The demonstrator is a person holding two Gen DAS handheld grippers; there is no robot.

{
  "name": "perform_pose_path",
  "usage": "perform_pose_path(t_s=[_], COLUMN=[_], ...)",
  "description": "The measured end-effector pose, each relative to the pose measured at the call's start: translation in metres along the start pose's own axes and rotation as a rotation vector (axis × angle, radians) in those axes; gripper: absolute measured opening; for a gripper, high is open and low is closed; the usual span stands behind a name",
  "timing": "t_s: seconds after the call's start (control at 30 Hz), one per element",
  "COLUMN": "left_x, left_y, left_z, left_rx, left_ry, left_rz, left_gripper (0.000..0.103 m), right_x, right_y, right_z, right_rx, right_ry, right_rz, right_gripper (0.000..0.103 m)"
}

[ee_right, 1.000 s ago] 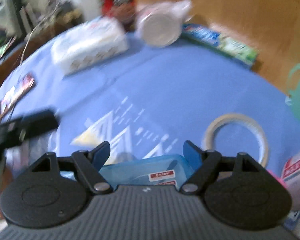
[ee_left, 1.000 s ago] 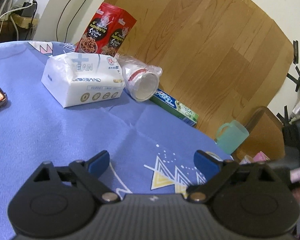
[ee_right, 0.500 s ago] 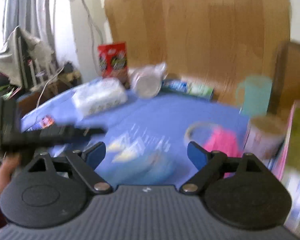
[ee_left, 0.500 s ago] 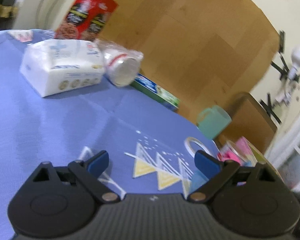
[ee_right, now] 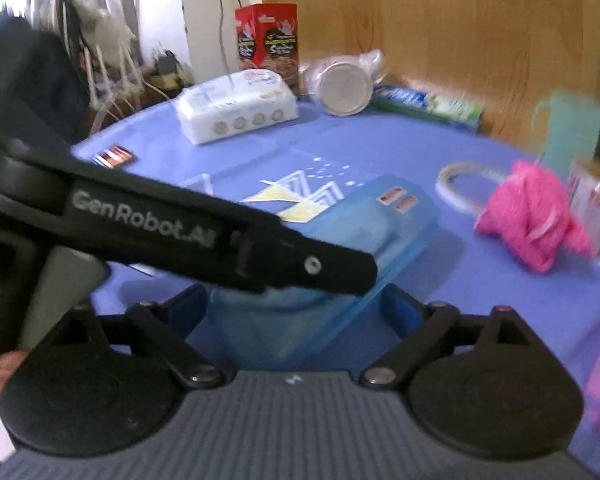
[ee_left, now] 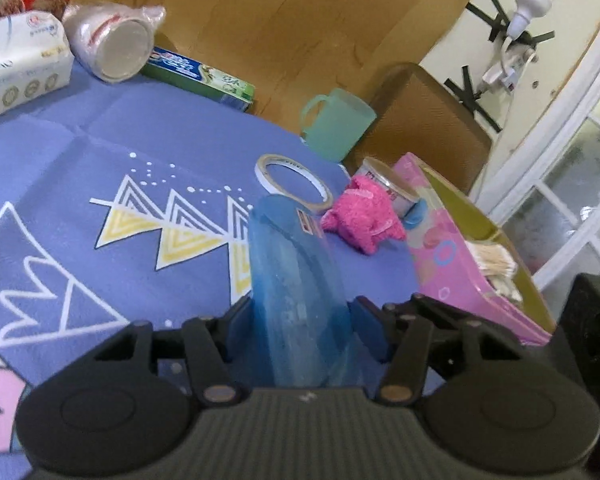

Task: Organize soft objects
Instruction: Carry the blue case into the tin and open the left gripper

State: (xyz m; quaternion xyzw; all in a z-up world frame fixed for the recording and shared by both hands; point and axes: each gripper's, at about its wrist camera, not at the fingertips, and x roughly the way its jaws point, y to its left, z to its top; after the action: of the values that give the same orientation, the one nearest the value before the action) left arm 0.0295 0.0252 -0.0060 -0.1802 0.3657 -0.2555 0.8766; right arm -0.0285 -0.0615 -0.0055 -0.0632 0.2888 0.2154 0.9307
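Note:
A clear blue plastic box [ee_left: 296, 276] lies on the blue tablecloth [ee_left: 100, 136]. My left gripper [ee_left: 300, 330] has its blue pads against both sides of the box's near end. In the right wrist view the same box [ee_right: 352, 240] lies between the spread fingers of my right gripper [ee_right: 296, 308], and the left gripper's black arm crosses over it. A pink plush toy [ee_left: 360, 216] lies just past the box, also in the right wrist view [ee_right: 532, 224]. A white tissue pack [ee_right: 236, 104] sits at the far side.
A tape ring [ee_left: 292, 178], a green mug [ee_left: 336, 124], a tin can [ee_left: 388, 184] and a pink box [ee_left: 472, 256] stand on the right. A bagged cup stack [ee_left: 112, 40], toothpaste box [ee_left: 200, 72] and cereal box [ee_right: 266, 38] line the wooden board at the back.
My left gripper swung right and closed its fingers onto the blue box. My right gripper dropped down so that the box lies between its fingers.

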Motion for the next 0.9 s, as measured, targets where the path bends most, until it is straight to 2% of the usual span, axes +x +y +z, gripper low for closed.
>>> perform_pose_path(t_s=[0.1,0.2,0.37,0.53,0.67,0.73,0.77,0.8,0.9], left_x=[-0.007,-0.012,-0.001,0.046,0.094,0.113,0.116,0.118,0.110], left_y=[-0.013,-0.042,-0.105,-0.183,-0.230,-0.247,-0.250,-0.250,-0.238], left_z=[0.001,0.009,0.034,0.038,0.030,0.023,0.019,0.018,0.017], left_rx=[0.007,0.063,0.170,0.305,0.331,0.368,0.373,0.369,0.328], left_ry=[-0.022,-0.065,-0.085,-0.035,0.026,0.032,0.025,0.023,0.006], left_rz=[0.017,0.014,-0.076,-0.166,-0.226,-0.201,-0.175,-0.161,-0.161], left_gripper=[0.055,0.055,0.055,0.057,0.064,0.073,0.073,0.073,0.074], right_x=[-0.007,-0.027,-0.079,-0.129,-0.157,-0.160,-0.157,-0.152,-0.146], right_y=[-0.013,-0.016,-0.038,-0.086,-0.131,-0.153,-0.162,-0.172,-0.198], right_z=[-0.003,-0.003,-0.001,-0.016,-0.033,-0.042,-0.046,-0.051,-0.063], right_rx=[0.039,0.026,0.017,0.077,0.153,0.165,0.156,0.143,0.186], right_ry=[-0.039,-0.114,-0.268,-0.330,-0.311,-0.258,-0.227,-0.192,-0.132], right_rz=[0.027,-0.014,-0.154,-0.319,-0.448,-0.518,-0.576,-0.660,-0.754], right_gripper=[0.084,0.083,0.082,0.081,0.075,0.069,0.066,0.069,0.068])
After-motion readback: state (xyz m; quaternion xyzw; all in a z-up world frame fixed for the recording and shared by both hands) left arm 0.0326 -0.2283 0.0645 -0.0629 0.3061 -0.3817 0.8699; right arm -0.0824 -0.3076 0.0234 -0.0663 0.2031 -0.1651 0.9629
